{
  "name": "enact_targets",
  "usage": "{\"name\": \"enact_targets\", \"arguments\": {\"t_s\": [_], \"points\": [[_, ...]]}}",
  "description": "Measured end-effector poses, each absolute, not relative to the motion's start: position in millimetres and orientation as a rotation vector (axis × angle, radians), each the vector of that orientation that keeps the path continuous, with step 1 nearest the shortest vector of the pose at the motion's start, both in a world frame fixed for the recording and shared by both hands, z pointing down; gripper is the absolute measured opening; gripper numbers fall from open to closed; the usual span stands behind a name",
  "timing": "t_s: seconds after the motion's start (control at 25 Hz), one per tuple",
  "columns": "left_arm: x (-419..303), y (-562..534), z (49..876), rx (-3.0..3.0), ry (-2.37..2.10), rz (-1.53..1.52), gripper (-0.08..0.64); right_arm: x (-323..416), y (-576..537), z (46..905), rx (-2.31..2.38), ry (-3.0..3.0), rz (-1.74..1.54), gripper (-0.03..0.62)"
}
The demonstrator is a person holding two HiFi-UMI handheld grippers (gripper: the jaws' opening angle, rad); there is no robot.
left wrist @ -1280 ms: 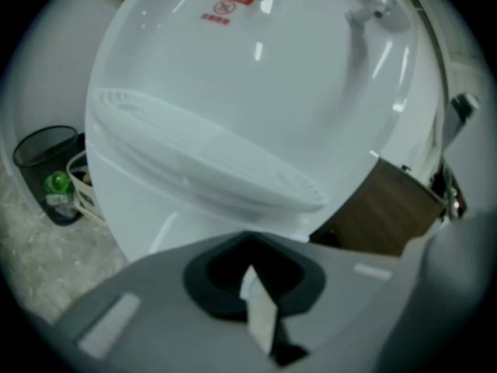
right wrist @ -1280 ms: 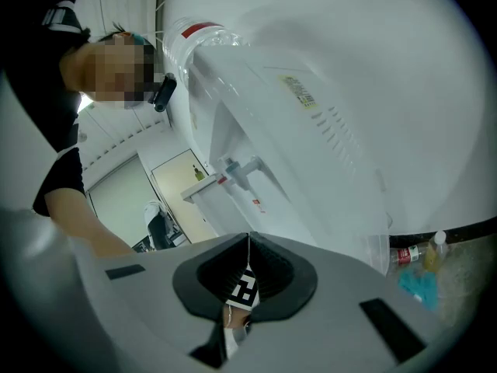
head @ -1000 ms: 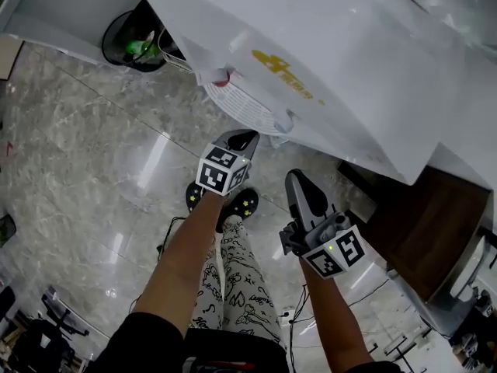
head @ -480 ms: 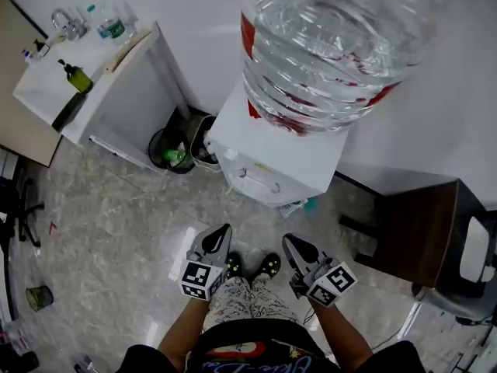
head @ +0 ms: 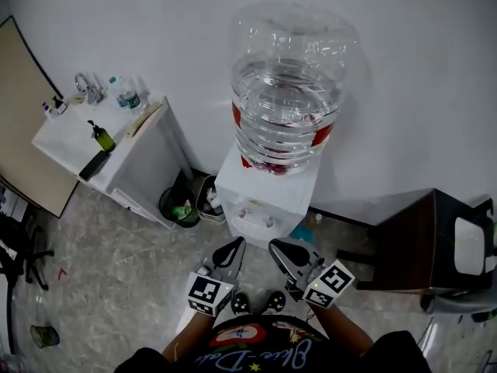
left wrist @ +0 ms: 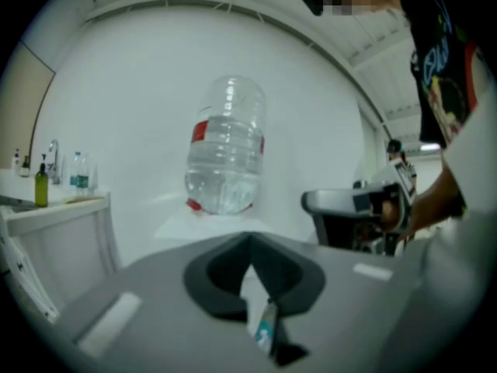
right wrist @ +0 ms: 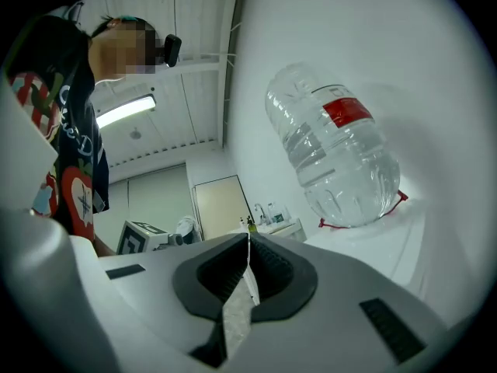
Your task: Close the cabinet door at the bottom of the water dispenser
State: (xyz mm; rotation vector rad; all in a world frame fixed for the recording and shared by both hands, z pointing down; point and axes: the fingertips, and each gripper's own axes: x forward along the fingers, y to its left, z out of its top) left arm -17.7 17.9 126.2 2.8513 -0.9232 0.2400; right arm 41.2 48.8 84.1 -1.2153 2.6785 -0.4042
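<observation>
The white water dispenser (head: pixel 268 196) stands against the wall with a large clear bottle (head: pixel 287 92) on top. From above, its lower front and cabinet door are hidden. My left gripper (head: pixel 234 245) and right gripper (head: pixel 278 248) hover side by side just in front of it, both shut and holding nothing. In the left gripper view the shut gripper (left wrist: pixel 250 241) points at the bottle (left wrist: pixel 227 146), with the other gripper (left wrist: pixel 365 207) off to the right. In the right gripper view the shut gripper (right wrist: pixel 248 241) has the bottle (right wrist: pixel 338 158) at upper right.
A white counter (head: pixel 101 142) with small bottles stands left of the dispenser. Two bins (head: pixel 180 207) sit between them. A dark wooden table (head: pixel 419 243) and a chair (head: pixel 470 247) are at the right. A small bottle (head: pixel 307 228) lies by the dispenser's base.
The view has pulled back and up from close under the dispenser to standing height. Both grippers have drawn close together in front of the dispenser.
</observation>
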Motion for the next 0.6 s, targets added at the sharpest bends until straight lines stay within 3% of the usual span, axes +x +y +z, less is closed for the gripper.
{"name": "enact_targets", "arguments": {"t_s": [0.6], "points": [[19,30,87,2.869,-0.837,0.128,-0.002,73,54,77,-1.275,2.662,-0.446,0.015]]}}
